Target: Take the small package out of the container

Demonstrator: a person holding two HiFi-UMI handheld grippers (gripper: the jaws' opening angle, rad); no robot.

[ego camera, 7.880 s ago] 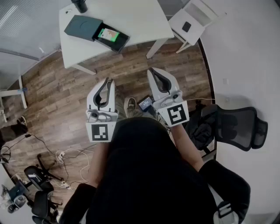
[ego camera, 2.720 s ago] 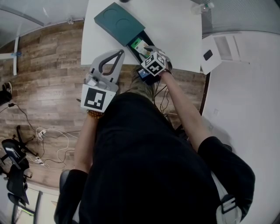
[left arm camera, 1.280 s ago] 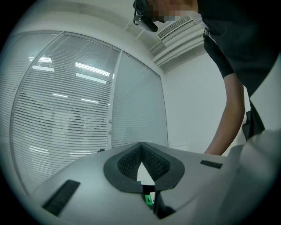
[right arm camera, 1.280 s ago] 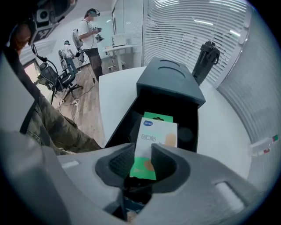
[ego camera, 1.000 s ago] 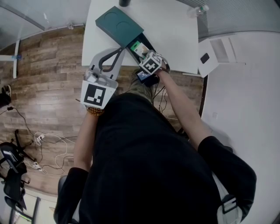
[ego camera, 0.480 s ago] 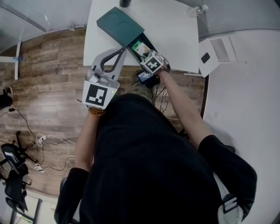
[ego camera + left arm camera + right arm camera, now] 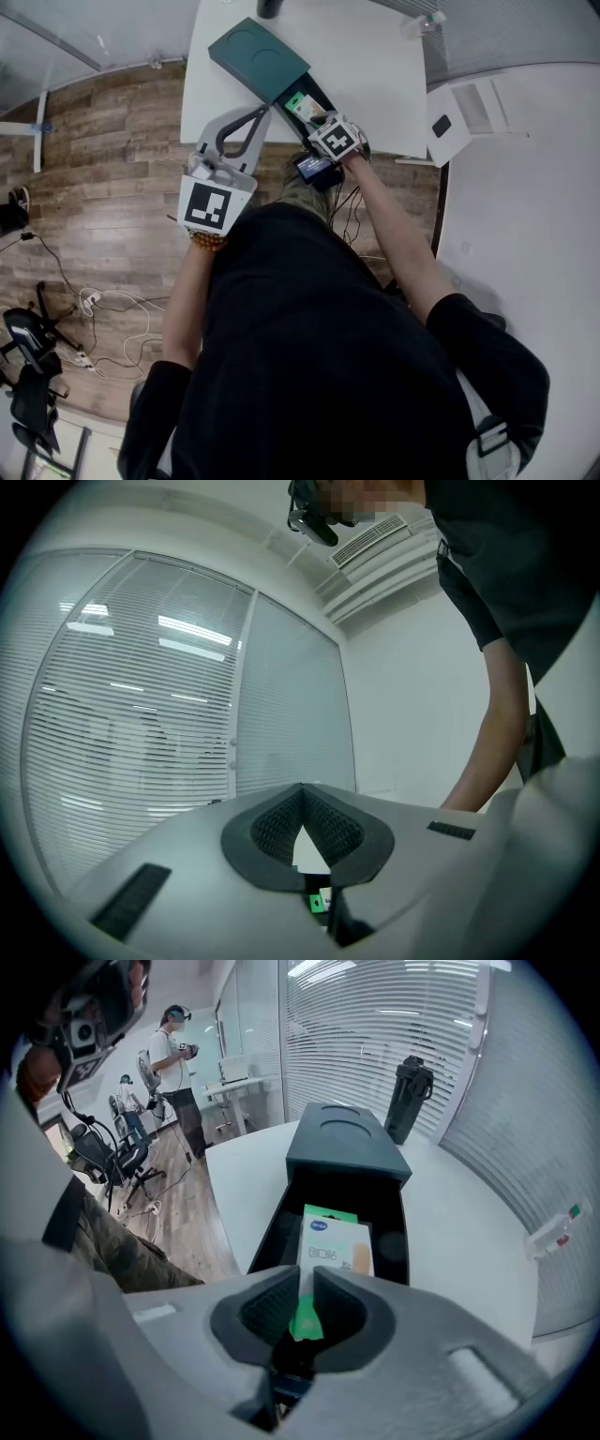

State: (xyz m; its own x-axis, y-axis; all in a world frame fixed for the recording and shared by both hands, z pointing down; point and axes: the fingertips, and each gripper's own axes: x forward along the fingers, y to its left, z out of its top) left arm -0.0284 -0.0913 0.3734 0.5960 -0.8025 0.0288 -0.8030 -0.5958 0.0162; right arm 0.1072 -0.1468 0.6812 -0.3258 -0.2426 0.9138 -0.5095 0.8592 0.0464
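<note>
Inside the open dark green container (image 7: pixel 258 58) at the near edge of the white surface (image 7: pixel 375 75), the small package (image 7: pixel 336 1246) lies with its near end pinched by the right gripper's (image 7: pixel 307 1283) just-closing fingers, while the left gripper (image 7: pixel 302 789) hovers to the left, fingers closed on nothing.

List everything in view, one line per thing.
table: one, white, on the wood floor
container: one, dark green, on the table, drawer open
package: one, green and white, in the drawer
bottle: one, black, behind the container
side table: one, white, right of the table
cables: several, white and black, on the floor, left
people: two, far across the room
left tongs: one, grey, shut, empty, by the table's near edge
right tongs: one, grey, over the drawer, jaws have just been closing, now on the package's green end
</note>
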